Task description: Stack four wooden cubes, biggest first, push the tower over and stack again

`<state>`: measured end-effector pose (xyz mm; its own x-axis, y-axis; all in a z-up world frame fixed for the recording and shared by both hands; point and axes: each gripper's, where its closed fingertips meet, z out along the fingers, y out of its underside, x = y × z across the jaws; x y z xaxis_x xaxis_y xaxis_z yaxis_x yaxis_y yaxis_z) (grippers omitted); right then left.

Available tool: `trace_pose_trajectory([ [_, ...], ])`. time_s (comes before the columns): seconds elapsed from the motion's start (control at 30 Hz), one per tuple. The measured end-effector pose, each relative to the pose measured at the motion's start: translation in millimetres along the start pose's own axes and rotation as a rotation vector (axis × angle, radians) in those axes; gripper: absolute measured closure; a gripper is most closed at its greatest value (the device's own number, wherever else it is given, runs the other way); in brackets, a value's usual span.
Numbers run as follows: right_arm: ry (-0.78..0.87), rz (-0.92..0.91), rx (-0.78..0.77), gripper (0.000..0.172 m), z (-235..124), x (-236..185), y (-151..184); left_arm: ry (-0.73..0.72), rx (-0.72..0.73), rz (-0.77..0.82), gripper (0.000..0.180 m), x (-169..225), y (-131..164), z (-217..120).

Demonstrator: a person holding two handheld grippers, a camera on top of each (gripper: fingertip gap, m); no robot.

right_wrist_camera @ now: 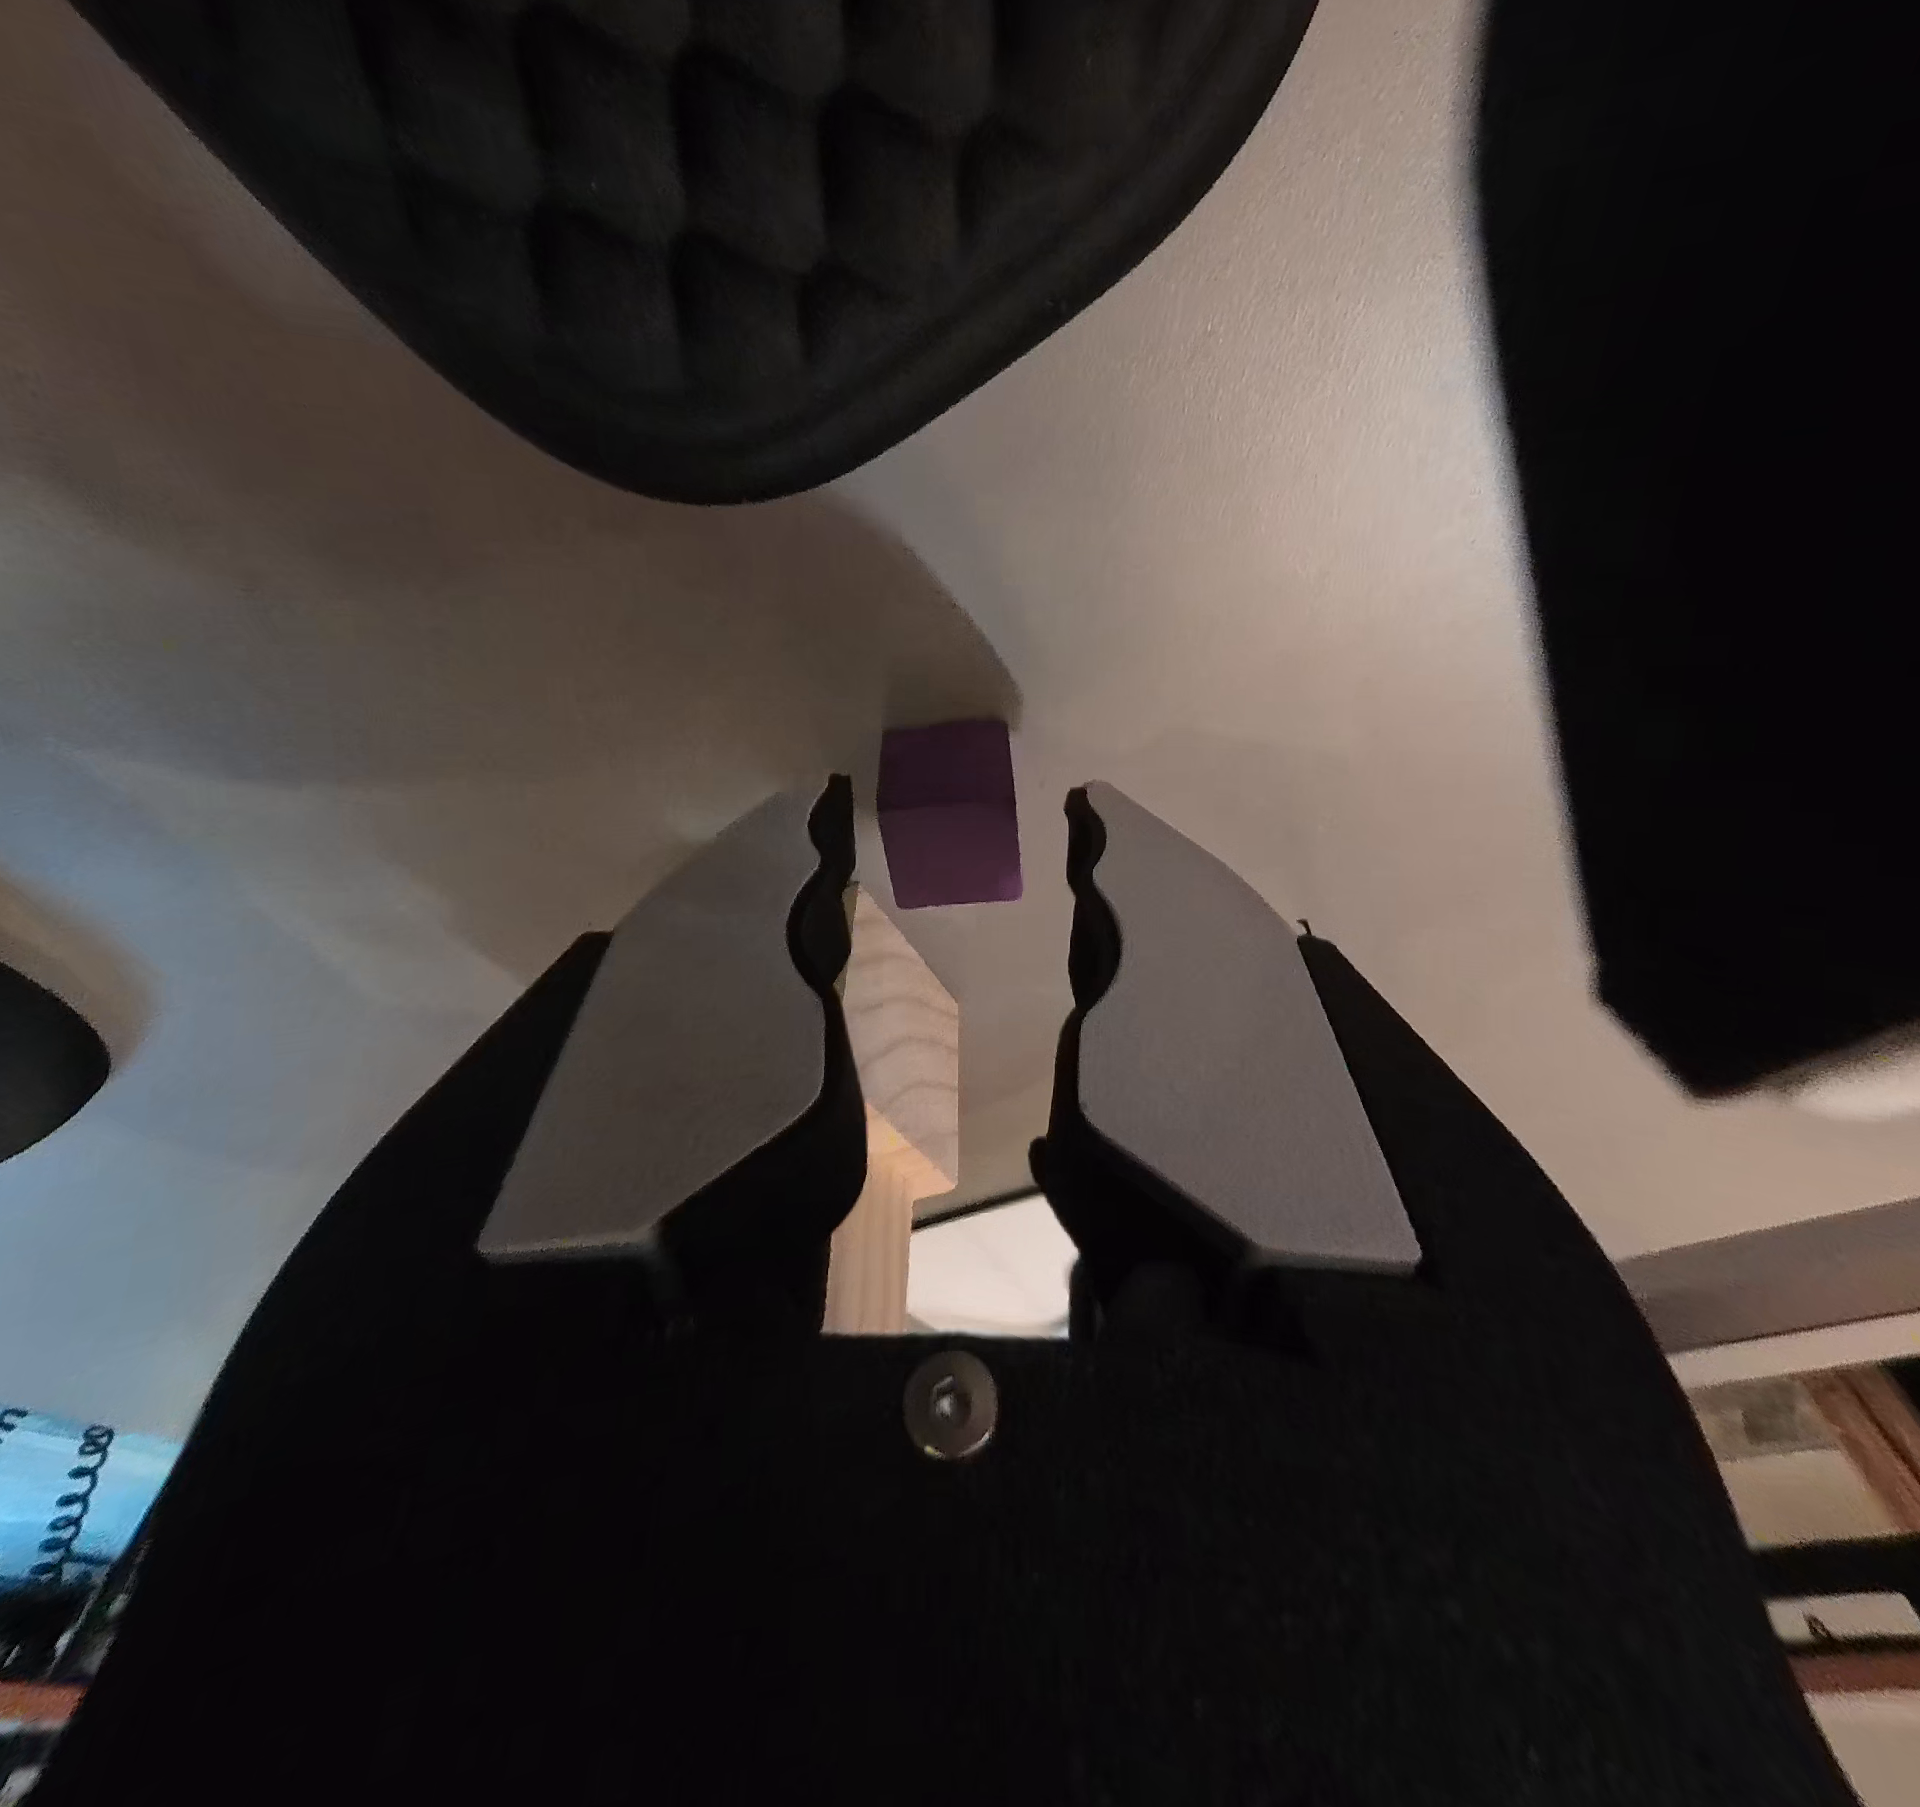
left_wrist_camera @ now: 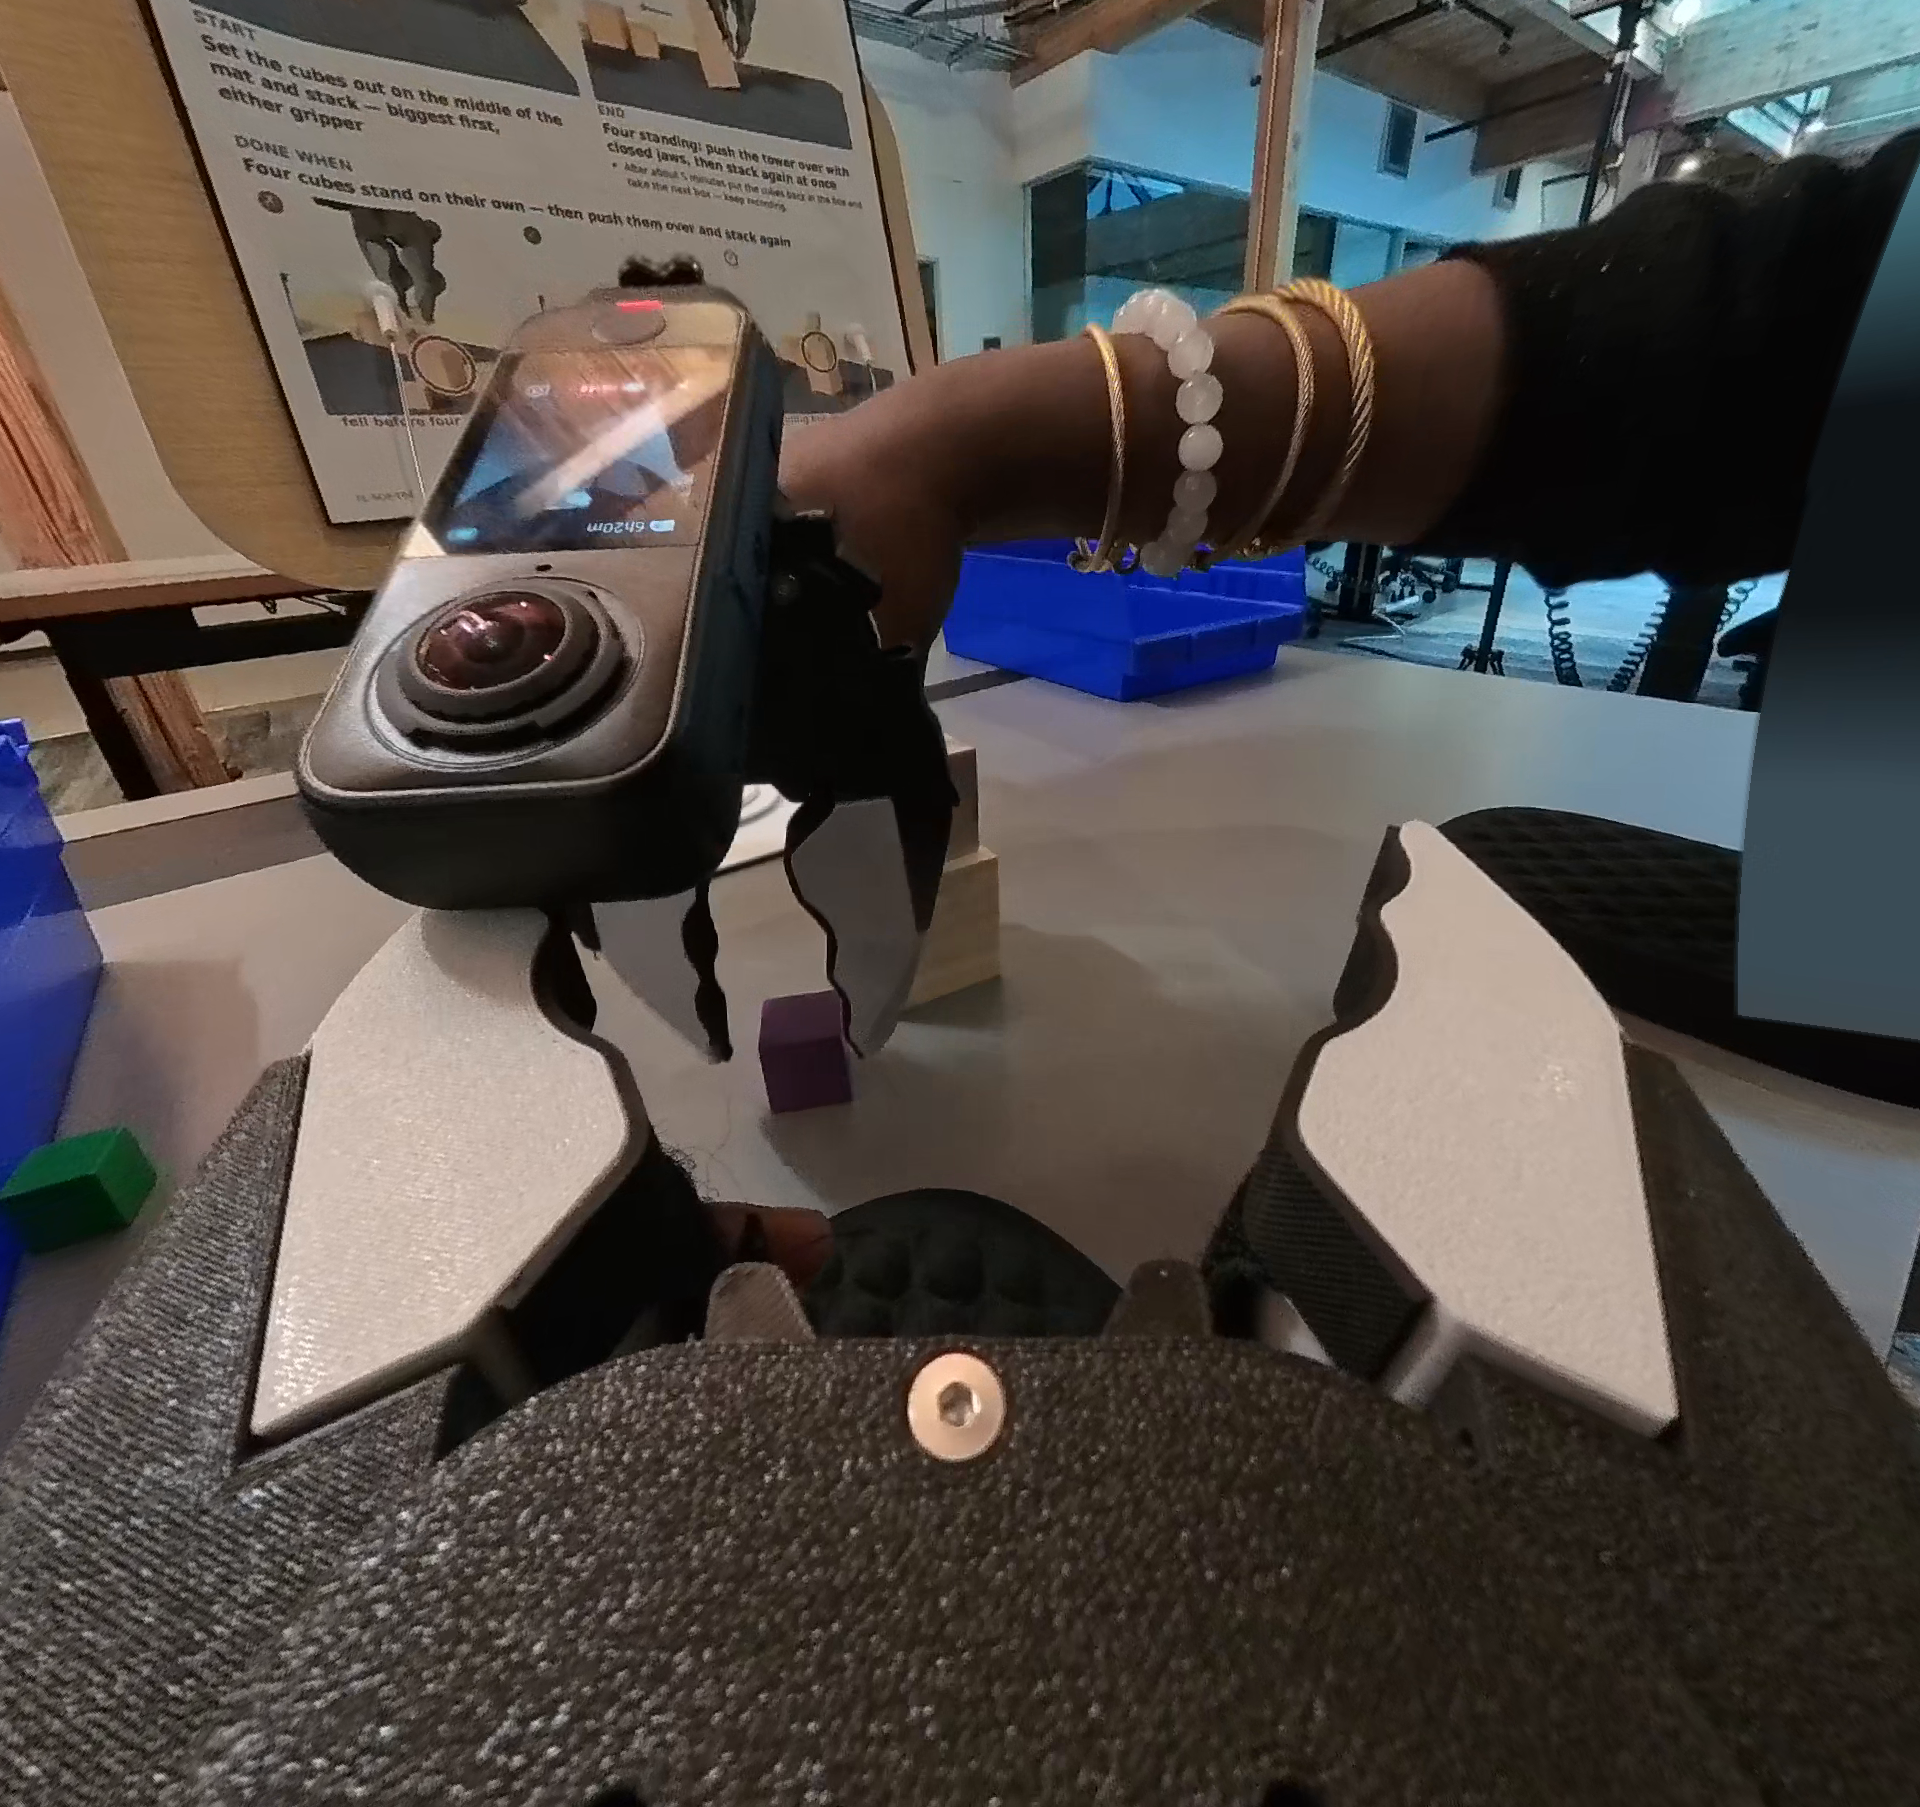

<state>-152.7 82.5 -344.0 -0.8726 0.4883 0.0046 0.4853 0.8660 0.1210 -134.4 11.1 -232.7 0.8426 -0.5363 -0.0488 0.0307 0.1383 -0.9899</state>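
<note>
We count one purple cube (left_wrist_camera: 805,1051), one green block (left_wrist_camera: 78,1186) near left, two stacked wooden blocks (left_wrist_camera: 966,910), two blue bins (left_wrist_camera: 1132,630), far right and left edge, two grippers (left_wrist_camera: 987,926), four bracelets (left_wrist_camera: 1195,427), one poster (left_wrist_camera: 499,147).

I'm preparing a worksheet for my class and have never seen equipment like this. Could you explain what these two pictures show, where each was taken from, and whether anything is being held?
A person holds a two-finger gripper in each hand; a camera on each looks along its fingers. The left gripper is wide open and holds nothing. Its view shows the right gripper, the hand holding it and its camera, above a purple cube. The cube stands on the table between pads that do not touch it. Wooden blocks, a green cube and a blue bin lie nearby.
</note>
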Motion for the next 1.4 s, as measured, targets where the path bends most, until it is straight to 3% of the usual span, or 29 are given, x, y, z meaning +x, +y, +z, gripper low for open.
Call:
trace_pose_trajectory([
  [0.27, 0.010, -0.021, 0.008, 0.133, 3, 2, 2, 0.005, -0.015, -0.005, 0.041, 0, 2, 1],
  [0.4, 0.004, -0.034, 0.015, 0.147, 4, 2, 2, 0.006, -0.017, -0.008, 0.041, 0, 2, 1],
  [0.6, 0.015, -0.023, 0.027, 0.146, 2, 4, 2, 0.002, -0.004, -0.002, 0.042, 0, 1, 0],
  [0.8, 0.069, 0.052, 0.167, 0.146, -37, 14, -6, 0.002, -0.007, 0.000, 0.042, 0, 1, 1],
  [0.97, 0.128, 0.195, 0.260, 0.146, -94, 18, -2, 0.002, -0.008, 0.004, 0.042, 1, 1, 1],
  [1.13, 0.102, 0.466, 0.191, 0.146, -130, 2, 31, 0.001, -0.015, 0.016, 0.042, 2, 2, 1],
  [1.4, -0.027, 0.820, -0.025, 0.146, -109, -29, 73, 0.002, -0.018, 0.025, 0.042, 3, 2, 2],
])
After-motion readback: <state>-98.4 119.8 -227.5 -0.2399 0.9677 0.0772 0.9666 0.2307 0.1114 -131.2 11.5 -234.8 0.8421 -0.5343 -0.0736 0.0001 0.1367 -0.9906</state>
